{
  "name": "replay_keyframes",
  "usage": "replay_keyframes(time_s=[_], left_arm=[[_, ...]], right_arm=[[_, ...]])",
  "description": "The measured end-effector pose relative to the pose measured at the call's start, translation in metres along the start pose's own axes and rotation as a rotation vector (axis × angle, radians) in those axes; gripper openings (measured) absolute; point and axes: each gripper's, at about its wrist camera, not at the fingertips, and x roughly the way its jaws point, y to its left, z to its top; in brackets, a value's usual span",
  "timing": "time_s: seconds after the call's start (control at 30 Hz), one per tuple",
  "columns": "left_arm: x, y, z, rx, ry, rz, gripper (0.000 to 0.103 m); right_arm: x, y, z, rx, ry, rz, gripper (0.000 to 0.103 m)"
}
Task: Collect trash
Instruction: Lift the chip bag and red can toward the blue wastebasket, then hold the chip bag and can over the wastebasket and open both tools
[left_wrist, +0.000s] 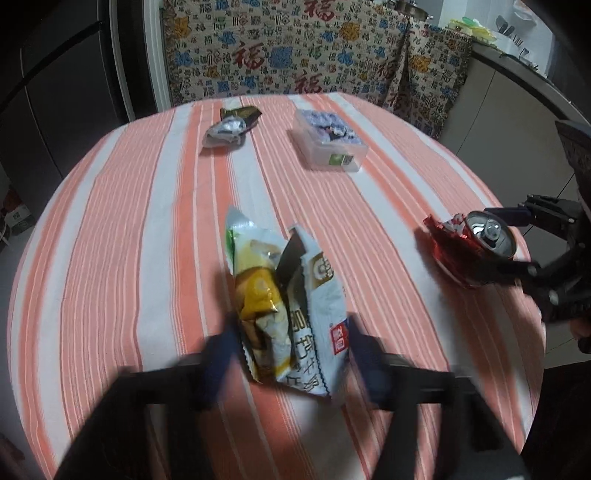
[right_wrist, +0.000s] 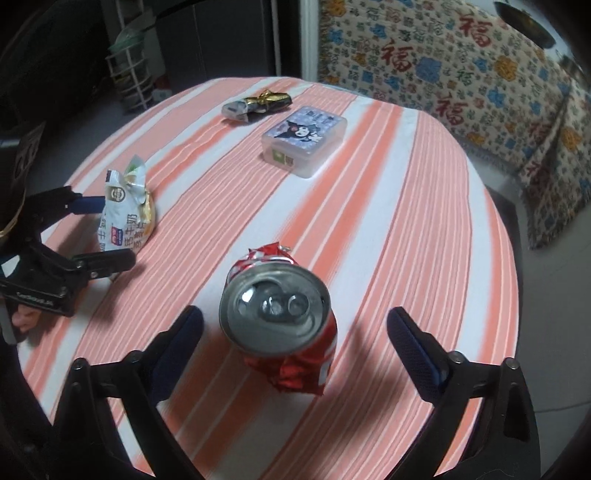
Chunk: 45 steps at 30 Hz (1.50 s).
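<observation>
A: Left gripper (left_wrist: 291, 354)?
B: Jaws apart, straddling the snack wrapper (left_wrist: 286, 306) at table (left_wrist: 110, 221) 6 o'clock; contact unclear, blurred.
A: Right gripper (right_wrist: 295, 343)?
B: Spread wide around the crushed red can (right_wrist: 280, 321), not touching.
A: Far side?
B: Crumpled wrapper (left_wrist: 231, 127) 11 o'clock, plastic box (left_wrist: 328, 142) 1 o'clock.

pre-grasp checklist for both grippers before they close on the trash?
1. Left gripper straddles the snack wrapper: ok.
2. Left fingers touching the wrapper: cannot tell, motion blur.
3. Right gripper open around the crushed red can: ok, gaps show on both sides.
4. Can lying flat on the striped tablecloth: ok.
5. Plastic box and the far wrapper apart from both grasps: ok.
6. Bin for the trash in view: not ok, none seen.
</observation>
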Motion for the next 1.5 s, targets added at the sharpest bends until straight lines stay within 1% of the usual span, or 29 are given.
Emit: replay_keyframes(time_s=[0.03,0.07,0.1,0.23,0.4,0.47,0.57,0.67,0.7,0.87,0.93,1.07,1.2,1.3,1.5], left_arm=[[-0.002,0.001,-0.001,-0.013,-0.013,-0.003,0.037],[-0.005,0.002,-0.001,-0.025,-0.019,-0.005,0.034],[-0.007,0.002,-0.002,-0.033,-0.025,-0.011,0.034],[-0.015,-0.012,-0.005,-0.021,-0.048,-0.042,0.032],[-0.024,-0.054,0.003,0.023,-0.065,-0.101,0.032],[-0.027,-0.077,0.010,0.045,-0.069,-0.138,0.032],[-0.029,-0.120,0.022,0.102,-0.076,-0.190,0.032],[-0.023,-0.170,0.037,0.149,-0.067,-0.259,0.032],[-0.021,-0.183,0.040,0.163,-0.066,-0.271,0.032],[-0.003,-0.269,0.059,0.246,-0.041,-0.358,0.032],[0.006,-0.299,0.064,0.279,-0.028,-0.377,0.032],[0.040,-0.353,0.070,0.322,0.027,-0.398,0.032],[0.076,-0.393,0.073,0.354,0.077,-0.392,0.032],[0.099,-0.418,0.075,0.372,0.107,-0.387,0.032],[0.132,-0.448,0.073,0.407,0.137,-0.368,0.033]], right_arm=[[0.002,-0.001,0.001,0.008,0.020,0.020,0.061],[0.001,0.000,0.001,0.013,0.027,0.008,0.054],[-0.003,0.000,-0.001,0.016,0.022,-0.007,0.053],[-0.020,-0.011,-0.009,0.100,-0.028,0.037,0.052],[-0.048,-0.033,-0.024,0.180,-0.090,0.049,0.052],[-0.063,-0.043,-0.029,0.201,-0.109,0.039,0.052],[-0.090,-0.069,-0.047,0.254,-0.135,0.015,0.052],[-0.115,-0.103,-0.071,0.313,-0.144,-0.042,0.052],[-0.122,-0.115,-0.079,0.336,-0.142,-0.060,0.052],[-0.143,-0.183,-0.129,0.463,-0.109,-0.163,0.053],[-0.146,-0.206,-0.149,0.508,-0.095,-0.196,0.053],[-0.145,-0.244,-0.182,0.583,-0.069,-0.240,0.053],[-0.138,-0.276,-0.209,0.652,-0.051,-0.253,0.053],[-0.133,-0.296,-0.222,0.706,-0.052,-0.255,0.053],[-0.127,-0.327,-0.250,0.824,-0.076,-0.235,0.053]])
